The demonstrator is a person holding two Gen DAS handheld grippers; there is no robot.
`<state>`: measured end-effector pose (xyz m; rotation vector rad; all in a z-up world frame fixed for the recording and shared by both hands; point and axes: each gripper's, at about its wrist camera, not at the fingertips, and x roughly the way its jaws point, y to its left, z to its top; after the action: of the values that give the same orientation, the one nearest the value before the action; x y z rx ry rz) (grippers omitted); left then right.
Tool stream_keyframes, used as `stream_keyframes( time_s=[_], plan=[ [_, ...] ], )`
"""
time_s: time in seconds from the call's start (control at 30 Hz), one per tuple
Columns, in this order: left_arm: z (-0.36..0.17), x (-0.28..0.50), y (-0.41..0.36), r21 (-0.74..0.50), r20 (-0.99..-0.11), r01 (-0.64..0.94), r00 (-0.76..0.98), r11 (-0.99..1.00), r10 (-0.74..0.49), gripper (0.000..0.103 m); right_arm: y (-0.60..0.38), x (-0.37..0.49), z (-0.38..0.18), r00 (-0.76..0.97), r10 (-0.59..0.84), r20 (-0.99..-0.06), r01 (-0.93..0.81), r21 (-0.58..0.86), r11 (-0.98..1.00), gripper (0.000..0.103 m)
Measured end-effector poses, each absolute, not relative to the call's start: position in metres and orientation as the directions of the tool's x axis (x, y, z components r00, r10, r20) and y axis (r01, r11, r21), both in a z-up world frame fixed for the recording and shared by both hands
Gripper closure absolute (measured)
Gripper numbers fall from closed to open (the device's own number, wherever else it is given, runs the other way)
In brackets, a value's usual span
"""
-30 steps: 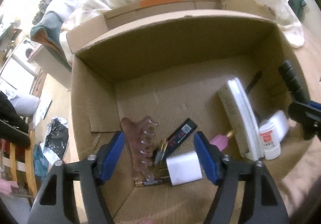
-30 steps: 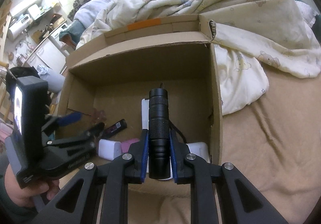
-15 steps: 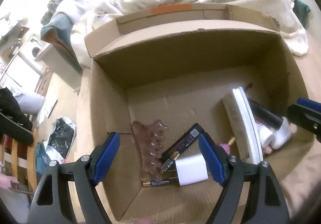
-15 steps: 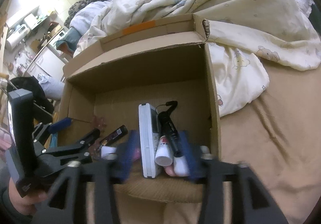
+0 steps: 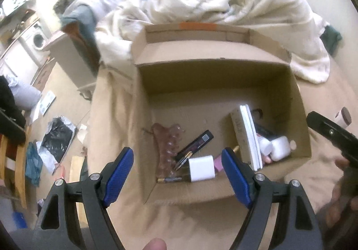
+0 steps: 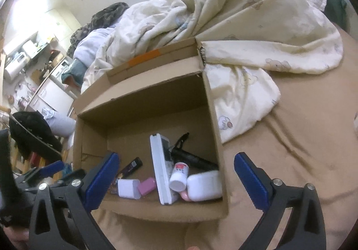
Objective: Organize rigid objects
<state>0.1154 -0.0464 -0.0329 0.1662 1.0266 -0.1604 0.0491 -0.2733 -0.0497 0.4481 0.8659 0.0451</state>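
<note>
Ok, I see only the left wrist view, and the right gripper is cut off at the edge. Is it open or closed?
Observer: The right gripper is wide open and holds nothing.
Operator: And the dark thing behind the white remote, what is it?
Observer: A black flashlight. It lies between the remote and the right wall of the box.
Operator: Does the small white bottle have a label?
Observer: Yes, the bottle has a red label near its cap.
</note>
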Motion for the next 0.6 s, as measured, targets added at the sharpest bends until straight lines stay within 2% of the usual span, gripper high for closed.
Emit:
stream_keyframes(
  time_s=[0.2,0.33,0.6],
  plan=[
    [-0.008,0.086,-0.019,0.047,-0.837,0.189,0.543,0.981,-0.064,0.024,-0.279,0.029,-0.03,0.676,0.24,-0.697,0.172,0.466,0.868,0.0],
    [0.009,0.063,-0.01,0.111,-0.791,0.181,0.612,0.977,-0.023,0.024,-0.272,0.009,-0.016,0.685,0.206,-0.699,0.181,0.437,0.881,0.0],
    [0.024,0.043,0.008,0.028,-0.752,0.141,0.655,0.99,-0.072,0.023,-0.255,-0.034,0.017,0.752,0.215,-0.623,0.06,0.39,0.919,0.0]
  ],
)
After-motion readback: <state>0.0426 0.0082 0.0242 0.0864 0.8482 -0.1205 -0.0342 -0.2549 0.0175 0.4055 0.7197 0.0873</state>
